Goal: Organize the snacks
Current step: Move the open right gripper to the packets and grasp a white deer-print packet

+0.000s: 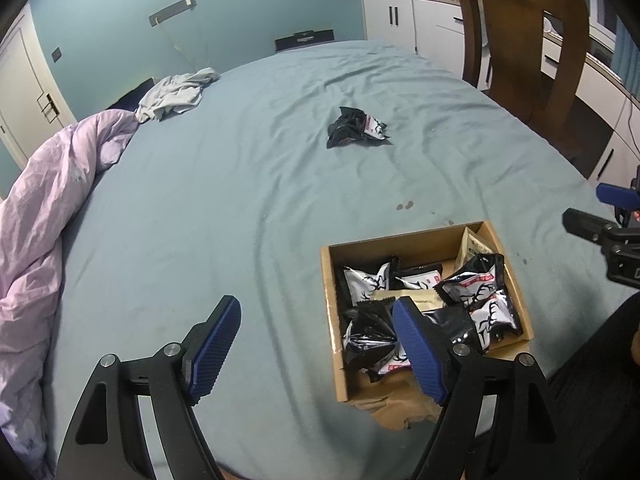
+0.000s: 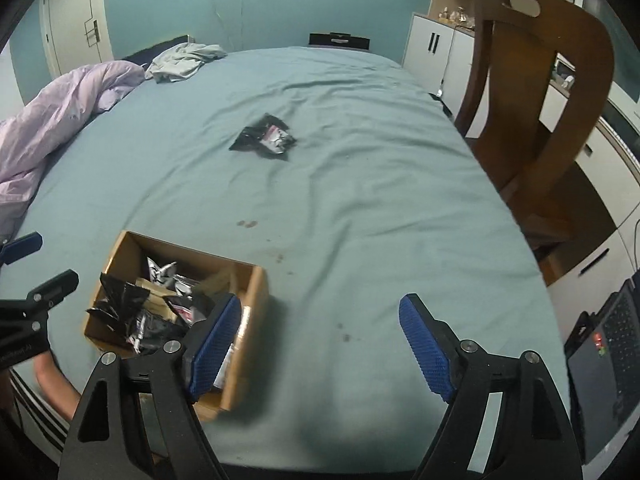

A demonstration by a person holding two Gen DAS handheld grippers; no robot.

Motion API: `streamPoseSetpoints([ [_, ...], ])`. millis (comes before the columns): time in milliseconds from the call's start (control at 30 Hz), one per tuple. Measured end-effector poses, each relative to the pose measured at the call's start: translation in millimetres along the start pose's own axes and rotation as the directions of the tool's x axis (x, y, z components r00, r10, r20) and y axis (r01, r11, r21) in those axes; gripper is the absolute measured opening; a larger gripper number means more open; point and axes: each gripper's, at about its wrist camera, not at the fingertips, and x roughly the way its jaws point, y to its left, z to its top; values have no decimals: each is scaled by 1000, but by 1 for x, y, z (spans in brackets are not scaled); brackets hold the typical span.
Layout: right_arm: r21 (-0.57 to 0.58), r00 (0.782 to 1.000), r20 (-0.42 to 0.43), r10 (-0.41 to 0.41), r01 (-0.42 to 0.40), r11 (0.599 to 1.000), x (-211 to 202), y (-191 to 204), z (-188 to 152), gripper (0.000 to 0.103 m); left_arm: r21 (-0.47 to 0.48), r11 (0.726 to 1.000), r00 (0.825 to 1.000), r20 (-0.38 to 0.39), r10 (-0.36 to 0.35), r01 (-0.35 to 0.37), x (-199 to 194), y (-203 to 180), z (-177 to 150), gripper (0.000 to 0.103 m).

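A brown cardboard box (image 1: 516,276) (image 2: 256,296) stands on the blue-green bed sheet near its front edge, holding several black-and-white snack packets (image 1: 468,284) (image 2: 132,300). Farther out on the sheet lies a small loose pile of the same packets (image 1: 356,127) (image 2: 266,138). My left gripper (image 1: 316,344) is open just left of the box, with nothing between its blue pads. My right gripper (image 2: 320,344) is open too, empty, its left pad (image 2: 214,344) over the box's right wall. Each gripper shows at the edge of the other's view (image 1: 600,216) (image 2: 36,264).
A lilac quilt (image 1: 44,216) (image 2: 60,108) is bunched along the left side of the bed, with a grey garment (image 1: 176,94) (image 2: 182,60) near the far corner. A wooden chair (image 1: 524,36) (image 2: 536,92) stands at the right, white cabinets behind it. A laptop (image 2: 612,360) sits at lower right.
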Motion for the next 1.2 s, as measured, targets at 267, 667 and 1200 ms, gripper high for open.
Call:
streamPoseSetpoints([
  [267,74,998,31,50,-52,996,3,-21,-1,81,8,1000,1000,4,-17,17,-3,-4,3,81],
  [667,216,998,64,9,-23,976,43,-44,22,81,44,999,999,-17,-29,30,9,-13,13,84],
  [1200,200,980,-4,201,-196,960,167,-48,114,81,-46,982,977,-100,-188,184,27,-5,17,84],
])
